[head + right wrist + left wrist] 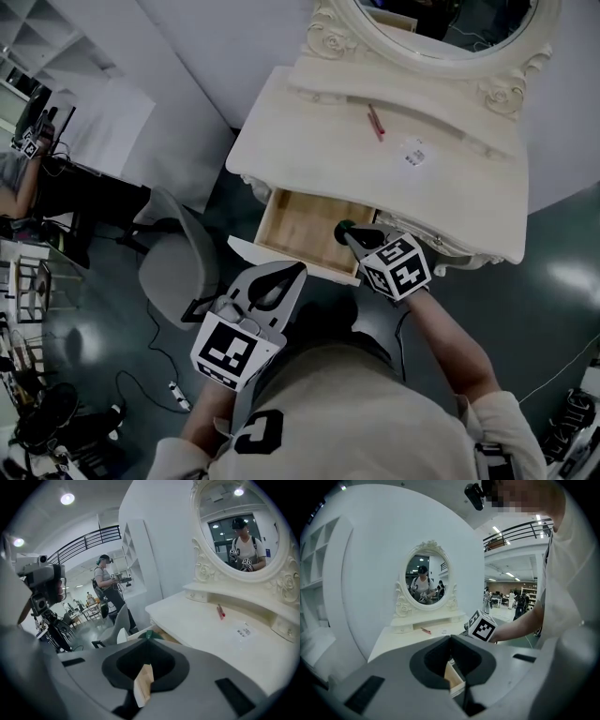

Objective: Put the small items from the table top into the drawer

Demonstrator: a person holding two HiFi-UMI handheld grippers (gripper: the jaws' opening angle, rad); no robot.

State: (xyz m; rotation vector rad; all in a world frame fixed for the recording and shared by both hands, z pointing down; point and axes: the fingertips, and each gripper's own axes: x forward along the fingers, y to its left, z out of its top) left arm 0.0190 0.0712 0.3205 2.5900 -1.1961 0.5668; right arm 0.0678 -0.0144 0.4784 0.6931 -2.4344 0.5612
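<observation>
The cream dressing table [469,202] has its wooden drawer [295,225] pulled open at the front left. My right gripper [349,232] hangs over the drawer's right part, shut on a small dark green thing [344,227] that peeks out past the jaw tips [149,634]. A red pen-like stick [376,122] and a small white printed tag [415,153] lie on the table top below the mirror. My left gripper [296,269] sits just in front of the drawer's front panel, its jaws closed together with nothing seen between them.
An oval mirror [441,23] in a carved frame stands at the table's back. A grey chair [178,267] is left of the drawer. Cables and a power strip [176,396] lie on the dark floor. Another person [105,585] stands far off.
</observation>
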